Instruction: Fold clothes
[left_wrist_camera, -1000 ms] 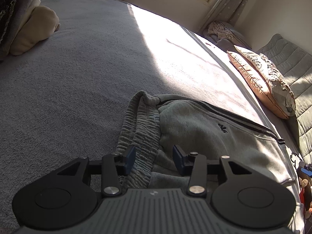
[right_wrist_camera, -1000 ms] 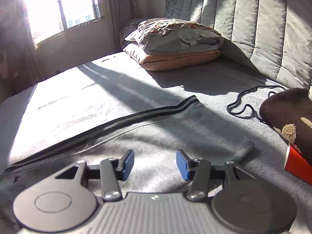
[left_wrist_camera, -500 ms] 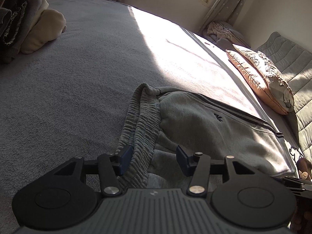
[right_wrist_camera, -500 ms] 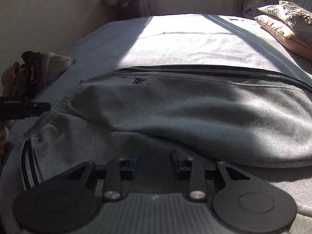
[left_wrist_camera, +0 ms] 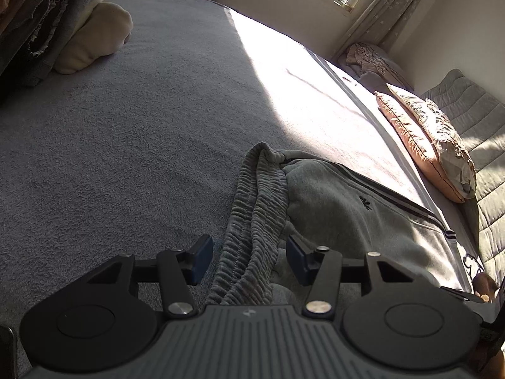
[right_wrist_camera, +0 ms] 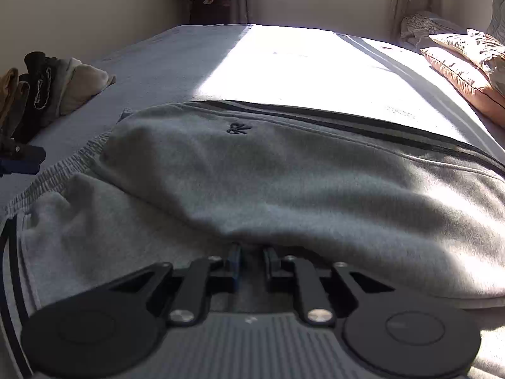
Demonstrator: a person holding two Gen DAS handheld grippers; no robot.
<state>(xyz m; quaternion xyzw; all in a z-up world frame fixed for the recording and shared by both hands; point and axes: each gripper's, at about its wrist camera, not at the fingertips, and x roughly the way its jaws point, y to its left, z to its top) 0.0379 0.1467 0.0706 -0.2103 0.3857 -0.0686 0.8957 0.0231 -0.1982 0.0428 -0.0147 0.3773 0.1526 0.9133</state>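
Grey sweatpants (left_wrist_camera: pixel 347 214) with dark side stripes lie folded lengthwise on the grey bed cover (left_wrist_camera: pixel 126 158). My left gripper (left_wrist_camera: pixel 249 260) is open. It straddles the ribbed elastic waistband (left_wrist_camera: pixel 252 214), which runs between the blue pads without being pressed. In the right wrist view the sweatpants (right_wrist_camera: pixel 284 173) fill the foreground. My right gripper (right_wrist_camera: pixel 252 260) is closing, its fingertips tucked under the near folded edge with grey fabric pinched between them. The left gripper's blue pad (right_wrist_camera: pixel 22 161) shows at the left edge there.
A stack of folded clothes (left_wrist_camera: pixel 63 31) sits at the far left of the bed, seen also in the right wrist view (right_wrist_camera: pixel 47 88). Two pillows (left_wrist_camera: pixel 435 145) lean at the quilted headboard (left_wrist_camera: pixel 479 132) on the right. Sunlight covers the far half of the bed.
The right gripper swung from the pant-leg end near the pillows to the near folded edge, and its jaws narrowed onto the fabric. The left gripper drew back slightly, its jaws a little wider.
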